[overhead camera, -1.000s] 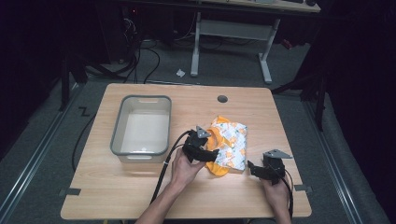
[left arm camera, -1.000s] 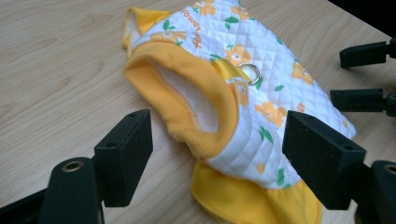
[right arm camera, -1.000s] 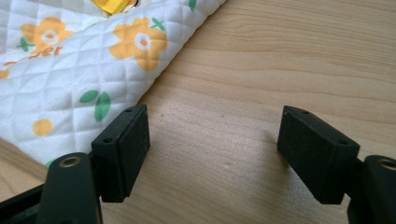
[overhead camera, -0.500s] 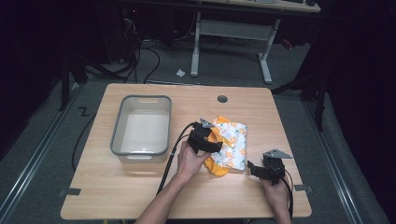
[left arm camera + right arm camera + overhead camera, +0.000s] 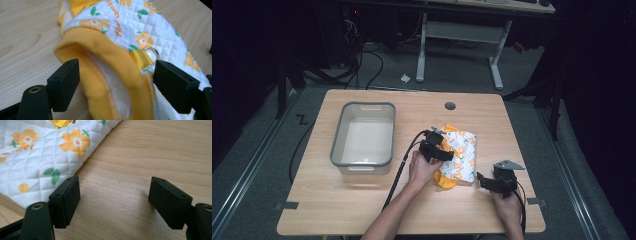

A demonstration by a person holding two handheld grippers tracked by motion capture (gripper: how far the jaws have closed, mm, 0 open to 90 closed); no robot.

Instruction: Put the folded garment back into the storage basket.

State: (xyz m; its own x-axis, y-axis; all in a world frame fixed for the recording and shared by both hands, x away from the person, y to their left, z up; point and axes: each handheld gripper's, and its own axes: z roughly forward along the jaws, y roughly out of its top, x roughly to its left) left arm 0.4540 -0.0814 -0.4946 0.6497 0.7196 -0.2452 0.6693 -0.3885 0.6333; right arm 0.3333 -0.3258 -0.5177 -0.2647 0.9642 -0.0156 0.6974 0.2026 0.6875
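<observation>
Your left claw [image 5: 438, 148] has crept forward over the last second, from the near left edge of the quilted garment [image 5: 458, 155] up onto its yellow-trimmed side. Your right claw [image 5: 493, 181] has stayed parked on the bench [image 5: 362, 210], just beside the garment's near right corner.

That garment, white with orange flowers and green leaves, lies flat on the bench to the right of the grey bin [image 5: 362, 135], apart from it. The bin looks empty.

From the left gripper view, the left claw [image 5: 116, 82] stands wide open, its jaws straddling the yellow ribbed cuff [image 5: 112, 62] around one opening. A small metal ring [image 5: 151, 52] on a yellow strap sits just past the far jaw. Nothing is pinched yet.

From the right gripper view, the right claw [image 5: 113, 200] is also wide open, over bare wood, with the garment's corner [image 5: 45, 157] beside its left jaw.

Judging by this, the work is at its start: the garment is not yet gripped or lifted. If it is meant for the bin, the grasp, carry and release all remain.
</observation>
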